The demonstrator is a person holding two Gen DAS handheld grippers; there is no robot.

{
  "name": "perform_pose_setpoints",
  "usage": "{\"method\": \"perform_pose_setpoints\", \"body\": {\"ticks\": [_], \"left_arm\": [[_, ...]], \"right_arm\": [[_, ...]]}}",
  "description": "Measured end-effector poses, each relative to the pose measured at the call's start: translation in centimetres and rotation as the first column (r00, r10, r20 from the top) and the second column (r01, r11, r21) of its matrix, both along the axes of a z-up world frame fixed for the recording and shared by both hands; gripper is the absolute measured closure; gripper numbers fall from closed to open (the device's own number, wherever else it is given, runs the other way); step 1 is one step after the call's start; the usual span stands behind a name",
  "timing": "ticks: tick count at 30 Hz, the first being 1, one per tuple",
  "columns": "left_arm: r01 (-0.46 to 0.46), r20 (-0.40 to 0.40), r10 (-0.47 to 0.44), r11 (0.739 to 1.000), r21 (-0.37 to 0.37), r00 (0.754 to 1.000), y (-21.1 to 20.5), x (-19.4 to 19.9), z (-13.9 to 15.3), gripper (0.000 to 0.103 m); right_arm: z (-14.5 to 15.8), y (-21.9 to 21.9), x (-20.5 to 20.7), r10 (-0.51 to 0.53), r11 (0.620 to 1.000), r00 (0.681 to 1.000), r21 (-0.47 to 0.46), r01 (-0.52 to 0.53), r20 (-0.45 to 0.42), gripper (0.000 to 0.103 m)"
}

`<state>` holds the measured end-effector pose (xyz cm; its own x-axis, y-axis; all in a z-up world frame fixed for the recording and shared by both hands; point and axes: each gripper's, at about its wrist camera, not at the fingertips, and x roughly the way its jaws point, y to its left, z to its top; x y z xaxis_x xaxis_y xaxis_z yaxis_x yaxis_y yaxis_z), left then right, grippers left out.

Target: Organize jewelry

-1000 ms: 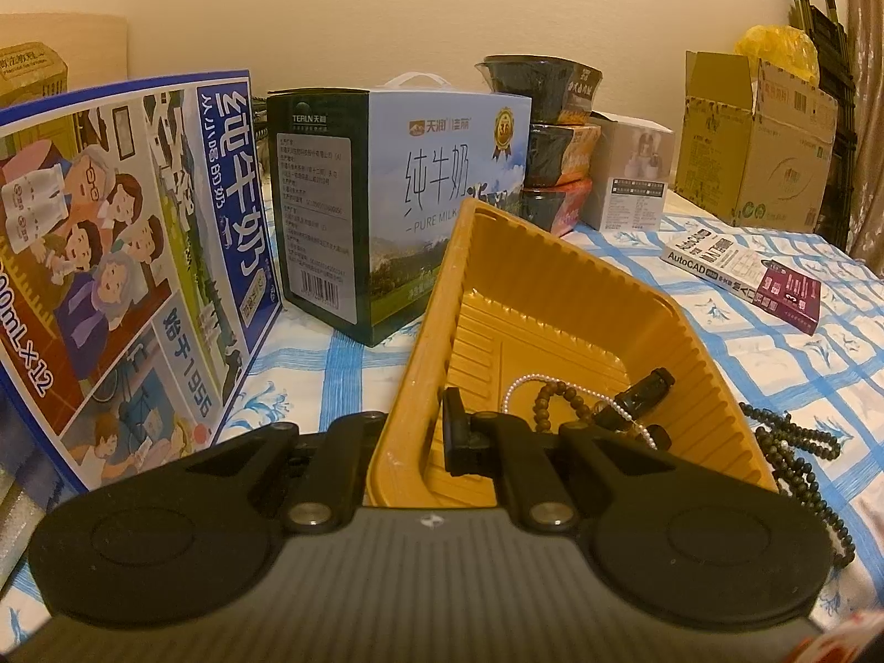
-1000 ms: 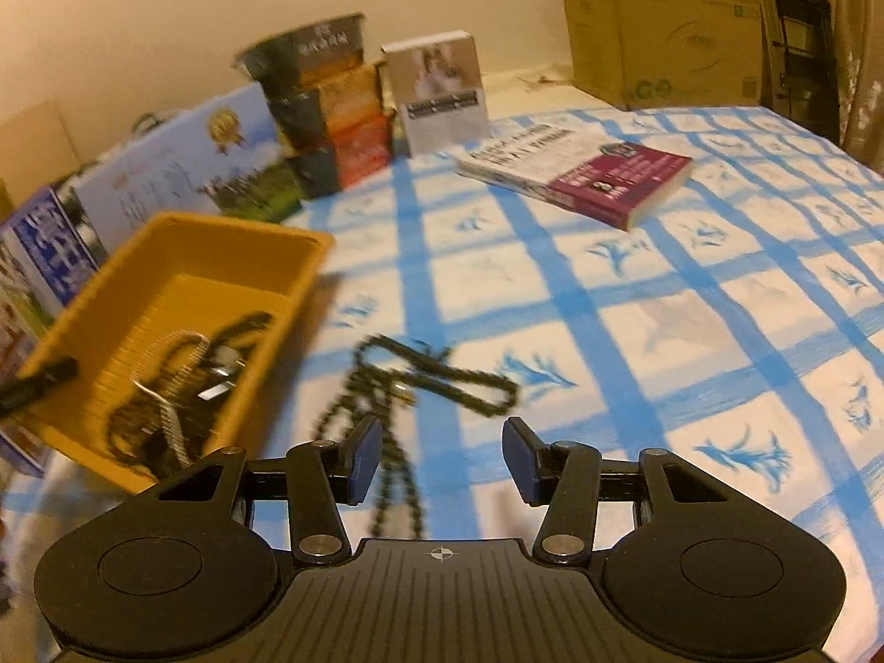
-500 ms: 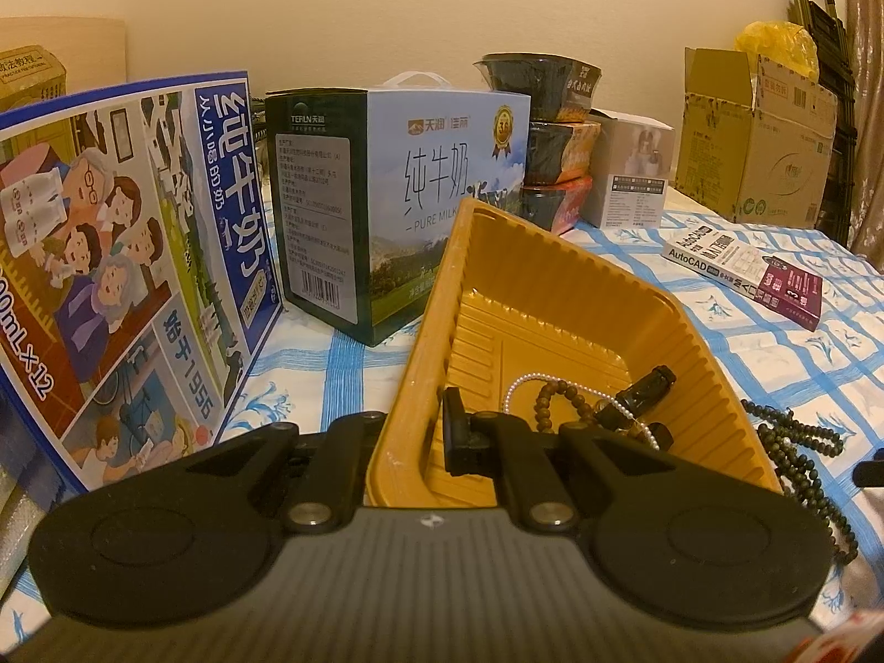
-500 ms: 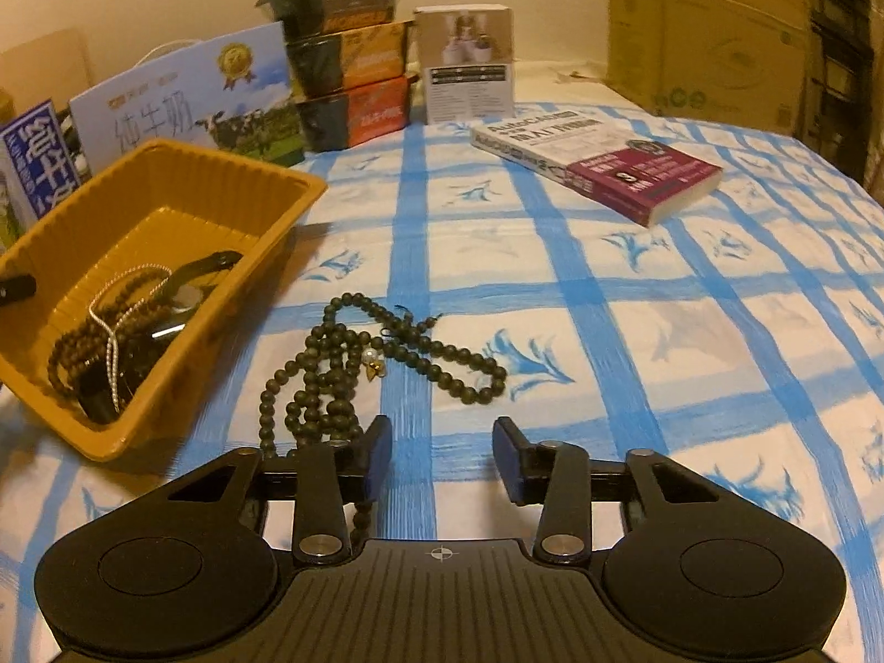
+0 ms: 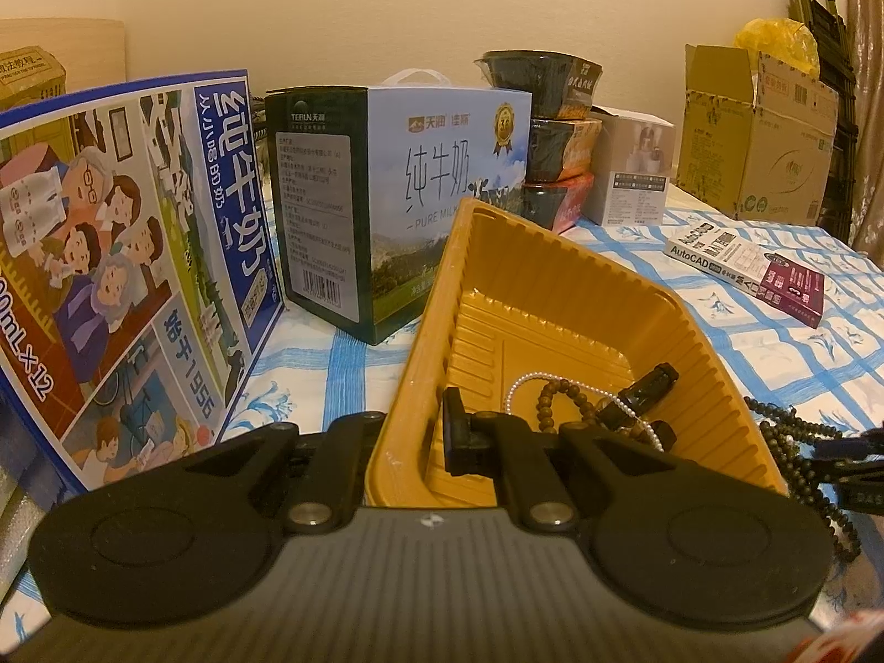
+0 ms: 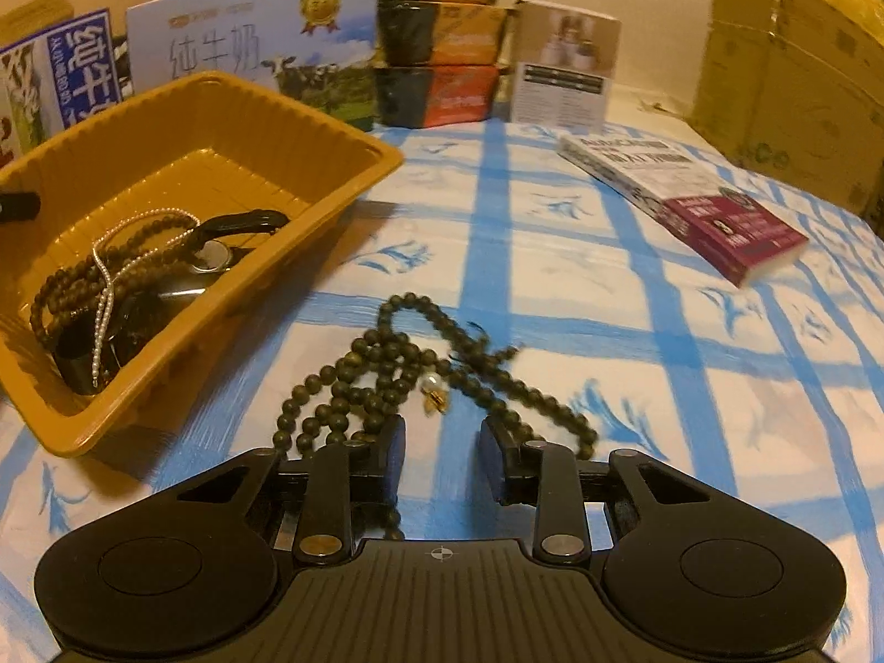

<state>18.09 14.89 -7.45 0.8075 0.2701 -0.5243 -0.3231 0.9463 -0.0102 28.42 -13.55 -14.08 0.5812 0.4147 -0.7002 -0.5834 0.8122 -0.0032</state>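
A yellow plastic tray (image 5: 525,276) sits on the blue-checked cloth, and my left gripper (image 5: 420,431) is shut on its near rim, one finger inside and one outside. Inside the tray (image 6: 353,138) lie a brown bead bracelet (image 6: 66,287), a pearl string (image 6: 105,276) and a black watch (image 6: 221,243). A dark green bead necklace (image 6: 387,364) is heaped on the cloth right of the tray. My right gripper (image 6: 442,442) hovers low over its near end with its jaws closing; beads run under the left finger, and only cloth shows in the gap.
Milk cartons (image 5: 387,182), stacked food bowls (image 6: 442,44) and a small white box (image 6: 563,61) stand behind the tray. A book (image 6: 690,204) lies at the right. Cardboard boxes (image 5: 757,138) stand at the far right.
My right gripper has dropped towards the green necklace, levelled out and narrowed its jaws. Its fingers now show at the right edge of the left wrist view. The left gripper has stayed put.
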Motion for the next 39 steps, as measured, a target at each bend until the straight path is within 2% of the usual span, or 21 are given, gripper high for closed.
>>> {"method": "perform_pose_setpoints", "body": {"ticks": [9, 12, 14, 20, 24, 28, 34, 39], "left_arm": [[0.002, -0.004, -0.002, 1.0, 0.006, 1.0, 0.1, 0.1, -0.1, 0.095], [0.002, -0.004, -0.002, 1.0, 0.006, 1.0, 0.1, 0.1, -0.1, 0.095], [0.003, -0.007, -0.003, 1.0, 0.009, 1.0, 0.1, 0.1, -0.2, 0.095], [0.006, -0.009, -0.006, 1.0, 0.012, 1.0, 0.2, 0.2, -0.2, 0.095], [0.009, -0.009, -0.009, 1.0, 0.012, 1.0, 0.2, 0.2, -0.2, 0.095], [0.013, -0.005, -0.013, 1.0, 0.01, 1.0, 0.2, 0.2, -0.1, 0.095], [0.012, -0.004, -0.012, 1.0, 0.006, 1.0, 0.2, 0.1, -0.2, 0.095], [0.018, -0.005, -0.018, 1.0, 0.008, 1.0, 0.3, 0.1, -0.2, 0.095]], "right_arm": [[-0.4, 1.1, 1.5, 0.001, 1.0, 1.0, 0.02, -0.002, 0.009, 0.074], [-0.3, 1.2, 1.7, 0.006, 1.0, 1.0, 0.018, -0.006, 0.012, 0.083], [-0.3, 1.3, 1.7, 0.016, 1.0, 1.0, 0.01, -0.016, 0.016, 0.093], [-0.1, 1.3, 1.3, 0.01, 1.0, 0.999, -0.011, -0.01, 0.037, 0.093], [1.5, 0.7, 0.6, -0.01, 0.999, 0.999, 0.035, 0.009, 0.046, 0.093], [4.4, 0.9, -0.2, 0.001, 0.994, 0.998, 0.113, -0.008, 0.059, 0.093], [7.9, 4.1, -1.6, 0.104, 0.967, 0.993, 0.228, -0.113, 0.053, 0.093], [8.2, 8.0, -2.3, 0.191, 0.946, 0.981, 0.262, -0.191, 0.028, 0.093]]}}
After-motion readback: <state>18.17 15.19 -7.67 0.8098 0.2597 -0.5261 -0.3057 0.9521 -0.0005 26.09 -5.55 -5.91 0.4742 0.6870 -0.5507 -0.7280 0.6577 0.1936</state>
